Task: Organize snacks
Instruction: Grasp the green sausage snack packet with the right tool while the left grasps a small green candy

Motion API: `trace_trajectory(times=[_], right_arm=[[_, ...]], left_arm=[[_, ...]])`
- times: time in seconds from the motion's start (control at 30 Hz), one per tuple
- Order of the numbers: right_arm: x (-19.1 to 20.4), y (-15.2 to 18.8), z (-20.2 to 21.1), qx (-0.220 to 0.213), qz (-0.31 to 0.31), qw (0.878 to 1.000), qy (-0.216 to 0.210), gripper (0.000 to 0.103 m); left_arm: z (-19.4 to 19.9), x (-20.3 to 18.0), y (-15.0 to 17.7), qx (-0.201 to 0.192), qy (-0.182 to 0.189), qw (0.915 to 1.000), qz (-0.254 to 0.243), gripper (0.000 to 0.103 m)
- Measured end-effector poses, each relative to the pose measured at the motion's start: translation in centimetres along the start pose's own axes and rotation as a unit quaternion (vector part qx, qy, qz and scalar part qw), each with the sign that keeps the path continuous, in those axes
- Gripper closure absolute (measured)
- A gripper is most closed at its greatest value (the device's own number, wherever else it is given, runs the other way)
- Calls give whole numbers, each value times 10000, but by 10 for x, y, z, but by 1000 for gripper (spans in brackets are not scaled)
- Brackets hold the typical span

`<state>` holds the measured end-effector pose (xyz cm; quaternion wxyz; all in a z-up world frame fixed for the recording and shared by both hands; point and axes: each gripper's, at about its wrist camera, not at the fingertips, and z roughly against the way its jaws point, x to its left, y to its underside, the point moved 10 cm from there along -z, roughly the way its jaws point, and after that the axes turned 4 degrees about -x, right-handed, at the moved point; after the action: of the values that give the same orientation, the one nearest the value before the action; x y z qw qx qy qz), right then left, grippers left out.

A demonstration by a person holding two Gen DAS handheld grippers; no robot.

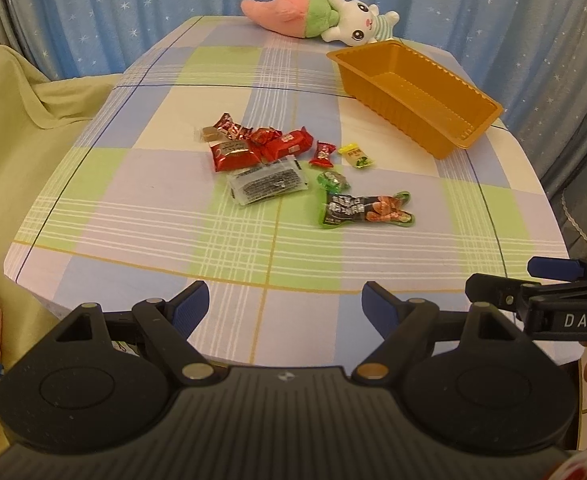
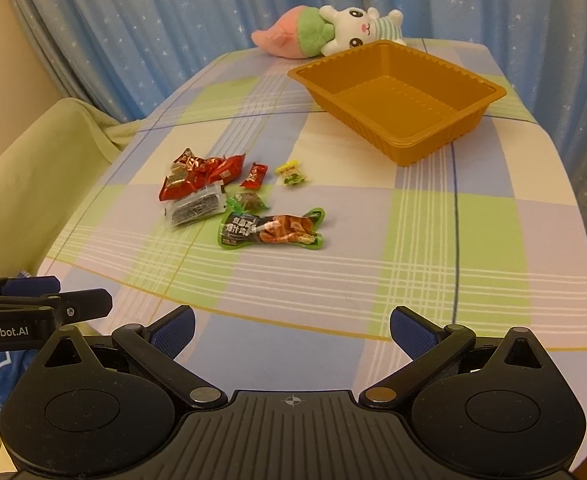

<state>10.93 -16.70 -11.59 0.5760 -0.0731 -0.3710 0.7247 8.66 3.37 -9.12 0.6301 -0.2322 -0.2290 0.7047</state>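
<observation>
Both claws wide, empty: left gripper (image 1: 285, 300), right gripper (image 2: 292, 328). Foil snack packets (image 2: 229, 196) lie mid-table, orange plastic tray (image 2: 473, 80) beyond. Pinch outer packets 1st, e.g. green-edged meat pouch (image 2: 271, 229).

A plush rabbit (image 1: 357, 24) lies on the checked tablecloth (image 1: 153, 216) before starred blue curtains (image 1: 113, 8).
</observation>
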Motion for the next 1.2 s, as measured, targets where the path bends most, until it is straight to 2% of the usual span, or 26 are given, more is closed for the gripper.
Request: trace_trajectory(times=[0.27, 0.7, 0.73, 0.77, 0.8, 1.07, 1.2], right_arm=[[-1, -14, -29, -38, 183, 9996, -203, 0], [18, -37, -84, -86, 926, 9943, -513, 1], [20, -39, -88, -91, 976, 9938, -531, 4], [21, -41, -92, -82, 1025, 9931, -564, 13], [22, -43, -97, -50, 1069, 9924, -608, 18], [30, -54, -129, 66, 1308, 9883, -778, 35], [32, -55, -140, 135, 1407, 9864, -844, 37]], left_arm=[[-16, 33, -7, 9, -204, 9996, 218, 21], [-49, 70, -20, 89, -252, 9991, 326, 21], [-52, 71, -21, 106, -256, 9991, 309, 21], [-55, 72, -21, 123, -252, 9992, 289, 21], [-58, 74, -22, 143, -245, 9992, 272, 21], [-79, 76, -28, 257, -80, 9995, 155, 21], [-88, 75, -31, 308, -21, 9995, 72, 21]])
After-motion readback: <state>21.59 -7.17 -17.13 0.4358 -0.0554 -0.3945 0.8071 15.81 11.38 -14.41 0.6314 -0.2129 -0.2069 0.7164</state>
